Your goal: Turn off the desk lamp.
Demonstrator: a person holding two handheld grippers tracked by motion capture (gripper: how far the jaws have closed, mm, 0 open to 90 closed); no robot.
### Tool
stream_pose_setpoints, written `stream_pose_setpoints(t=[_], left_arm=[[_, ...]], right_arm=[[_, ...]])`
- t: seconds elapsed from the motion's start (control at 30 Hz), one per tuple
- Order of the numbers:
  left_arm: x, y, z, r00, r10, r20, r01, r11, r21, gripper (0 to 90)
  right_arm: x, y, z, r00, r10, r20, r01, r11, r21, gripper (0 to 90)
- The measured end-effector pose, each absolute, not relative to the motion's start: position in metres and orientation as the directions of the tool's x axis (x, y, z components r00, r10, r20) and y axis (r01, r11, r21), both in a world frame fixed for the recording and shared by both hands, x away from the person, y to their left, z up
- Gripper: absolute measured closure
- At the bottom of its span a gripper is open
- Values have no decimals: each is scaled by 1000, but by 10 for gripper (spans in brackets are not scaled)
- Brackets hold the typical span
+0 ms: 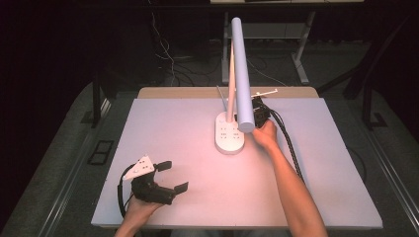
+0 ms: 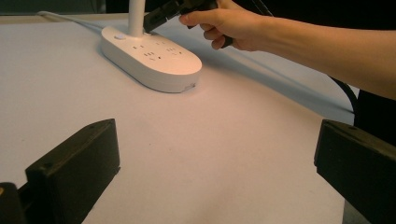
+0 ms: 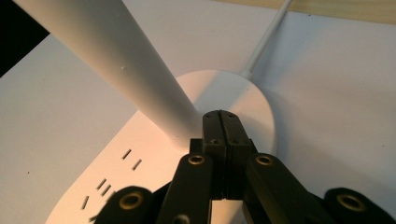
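A white desk lamp stands mid-table on an oval base [image 1: 229,136] that carries socket slots; its stem [image 1: 230,74] rises to a long tube head [image 1: 242,74]. My right gripper [image 3: 220,116] is shut with nothing between its jaws. Its tips sit over the base [image 3: 233,93] right beside the foot of the stem [image 3: 121,70]; whether they touch it I cannot tell. In the left gripper view it shows at the stem [image 2: 156,18], held by a hand [image 2: 224,25]. My left gripper [image 1: 170,177] rests open at the front left, jaws wide apart [image 2: 210,168], far from the base [image 2: 154,58].
The lamp's white cord [image 3: 266,42] runs from the base toward the table's far wooden edge [image 1: 197,92]. A black cable [image 1: 289,143] trails from the right gripper along the forearm. The white tabletop [image 1: 163,128] lies bare between the left gripper and the lamp.
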State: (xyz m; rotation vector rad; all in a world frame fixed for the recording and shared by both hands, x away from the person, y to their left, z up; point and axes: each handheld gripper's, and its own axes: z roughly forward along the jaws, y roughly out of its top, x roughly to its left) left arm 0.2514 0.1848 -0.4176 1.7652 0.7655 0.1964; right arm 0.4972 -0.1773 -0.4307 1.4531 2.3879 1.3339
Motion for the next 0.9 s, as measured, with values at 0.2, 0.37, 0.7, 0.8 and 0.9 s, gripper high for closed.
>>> stream_pose_setpoints(t=[0.2,0.37,0.7,0.8,0.9], left_arm=[[251,184,-418,773,585,-245,396,-145,907,0],[251,184,-418,774,585,-241,395,-149,907,0],[251,184,-418,774,585,-243,395,-147,907,0],[252,184,-418,774,585,-241,396,-151,906,0],[251,184,-418,775,585,-239,395,-153,906,0]], right_arm=[[496,-177,-431,-560,744,364,702,194,685,900],[496,-174,-431,-563,751,344,693,203,692,900],[495,-173,-430,-555,760,338,698,204,687,900],[495,-173,-429,-553,761,339,699,202,686,900],[495,-174,-428,-557,763,327,695,214,686,900]])
